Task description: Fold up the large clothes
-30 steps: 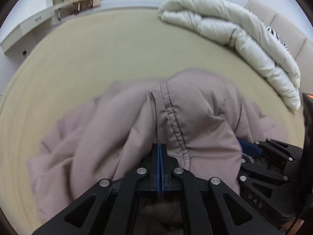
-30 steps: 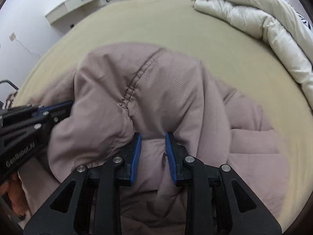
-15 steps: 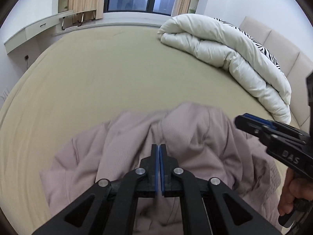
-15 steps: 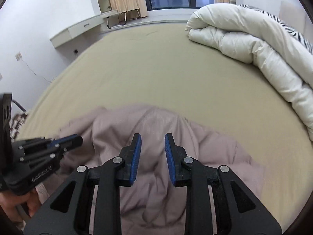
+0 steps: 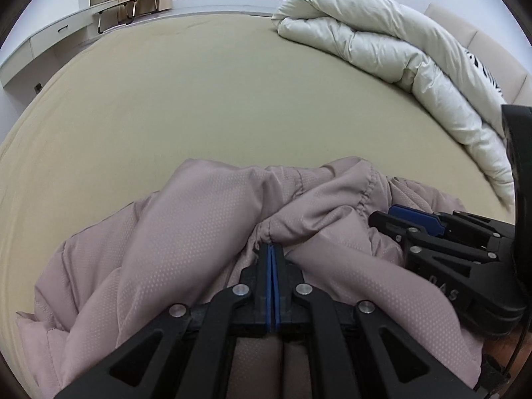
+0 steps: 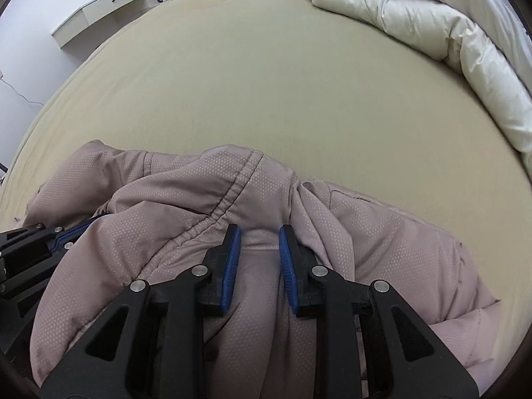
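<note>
A mauve padded jacket [image 5: 199,232] lies bunched on the beige bed [image 5: 199,99]; it also shows in the right wrist view [image 6: 382,232]. My left gripper [image 5: 272,249] is shut on a gathered seam of the jacket. My right gripper [image 6: 257,232] is open, its blue pads [image 6: 231,259] either side of a jacket fold, not closed on it. The right gripper also shows in the left wrist view [image 5: 399,217], close on the right. The left gripper shows at the left edge of the right wrist view [image 6: 76,232], partly under cloth.
A rolled white duvet [image 5: 399,60] lies along the bed's far right side, also in the right wrist view [image 6: 449,33]. A white desk shelf [image 5: 50,43] and a window stand beyond the bed. A padded headboard [image 5: 482,40] is at the right.
Both grippers have come back down close to the jacket after lifting away from it. The right gripper has returned beside the left one. The left stays shut on the cloth.
</note>
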Available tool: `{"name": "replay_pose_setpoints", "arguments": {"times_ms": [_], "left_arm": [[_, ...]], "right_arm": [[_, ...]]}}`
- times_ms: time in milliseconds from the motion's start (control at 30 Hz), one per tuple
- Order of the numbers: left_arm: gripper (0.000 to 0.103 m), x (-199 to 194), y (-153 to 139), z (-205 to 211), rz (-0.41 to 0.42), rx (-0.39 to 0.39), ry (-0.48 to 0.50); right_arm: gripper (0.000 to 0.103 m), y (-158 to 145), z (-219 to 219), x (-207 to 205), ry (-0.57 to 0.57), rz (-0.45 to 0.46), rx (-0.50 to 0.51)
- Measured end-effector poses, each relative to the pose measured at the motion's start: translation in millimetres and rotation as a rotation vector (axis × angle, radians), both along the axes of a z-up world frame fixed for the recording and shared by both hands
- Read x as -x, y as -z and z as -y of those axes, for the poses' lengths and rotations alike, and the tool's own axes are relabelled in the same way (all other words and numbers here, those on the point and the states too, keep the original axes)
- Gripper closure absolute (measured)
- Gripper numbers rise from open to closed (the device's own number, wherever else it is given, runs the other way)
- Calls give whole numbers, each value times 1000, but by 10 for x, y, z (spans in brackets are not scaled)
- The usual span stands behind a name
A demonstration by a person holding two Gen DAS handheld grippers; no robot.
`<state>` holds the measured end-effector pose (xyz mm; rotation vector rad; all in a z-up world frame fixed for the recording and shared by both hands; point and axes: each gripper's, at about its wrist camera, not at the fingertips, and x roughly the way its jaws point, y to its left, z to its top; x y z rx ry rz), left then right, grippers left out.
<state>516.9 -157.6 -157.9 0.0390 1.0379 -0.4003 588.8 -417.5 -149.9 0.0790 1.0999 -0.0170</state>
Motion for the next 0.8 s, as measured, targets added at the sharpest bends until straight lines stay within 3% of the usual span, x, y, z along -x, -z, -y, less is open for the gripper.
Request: {"name": "replay_pose_setpoints", "arguments": {"times_ms": [100,233,333,433,500,600,700,800], "left_arm": [[99,217,-277,-215,34,83,-29],[99,640,-504,-543,125,111,-74],[99,653,-254,-623,62,72,-88],[99,666,-137,-628,40,34,-59],[100,700,-214,-638,32,19,-55],[100,859,-458,-737,67,44,-71],[99,1181,-704,-870,142,57,-83],[94,1446,-709,-894,170,52,-63]], "right_arm": [[80,-483,13,300,20,148,-90],[80,-1044,-332,901,-124,282,-127],[80,-869,-725,1172,-215,215,-11],[78,-325,-677,1035,-135,45,-74],[78,-278,-661,1006,-126,79,-91],[77,-489,-684,1181,-96,89,-63],[77,-974,-771,1611,-98,250,-4],[77,-1144,-786,1965,-82,304,-27]]}}
